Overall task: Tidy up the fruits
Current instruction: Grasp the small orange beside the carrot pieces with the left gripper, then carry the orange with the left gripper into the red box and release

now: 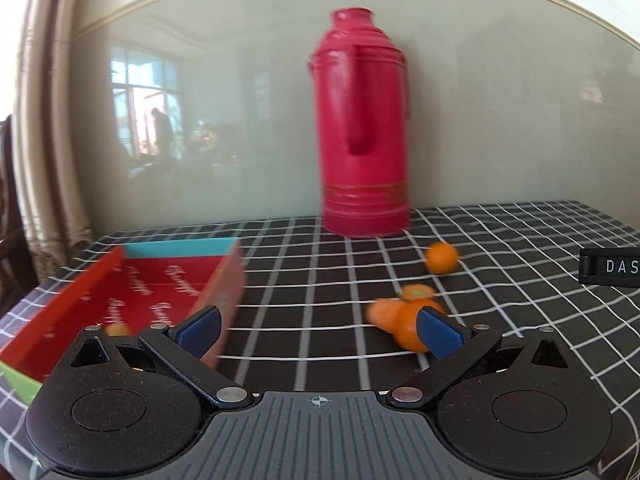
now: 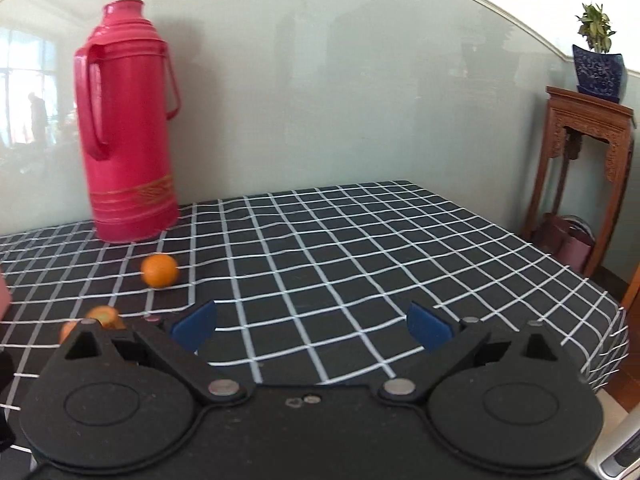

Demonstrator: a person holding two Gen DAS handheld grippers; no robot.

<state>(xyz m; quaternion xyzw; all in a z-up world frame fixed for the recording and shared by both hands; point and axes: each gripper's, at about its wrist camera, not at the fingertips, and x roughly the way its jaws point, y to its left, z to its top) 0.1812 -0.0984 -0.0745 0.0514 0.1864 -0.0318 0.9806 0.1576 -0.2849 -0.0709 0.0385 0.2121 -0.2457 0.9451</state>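
Note:
A round orange fruit lies alone on the checked tablecloth, also seen in the right wrist view as the orange fruit. A blurred cluster of orange fruits lies nearer, partly hidden behind the right fingertip of my left gripper, which is open with only cloth between its pads. At the left is a shallow red box with a small yellowish fruit inside. My right gripper is open over bare cloth, with the cluster to its left.
A tall red thermos stands against the wall at the back of the table, shown too as the thermos. A black part marked "DAS" juts in at the right. The table edge drops off at the right, near a wooden stand with a potted plant.

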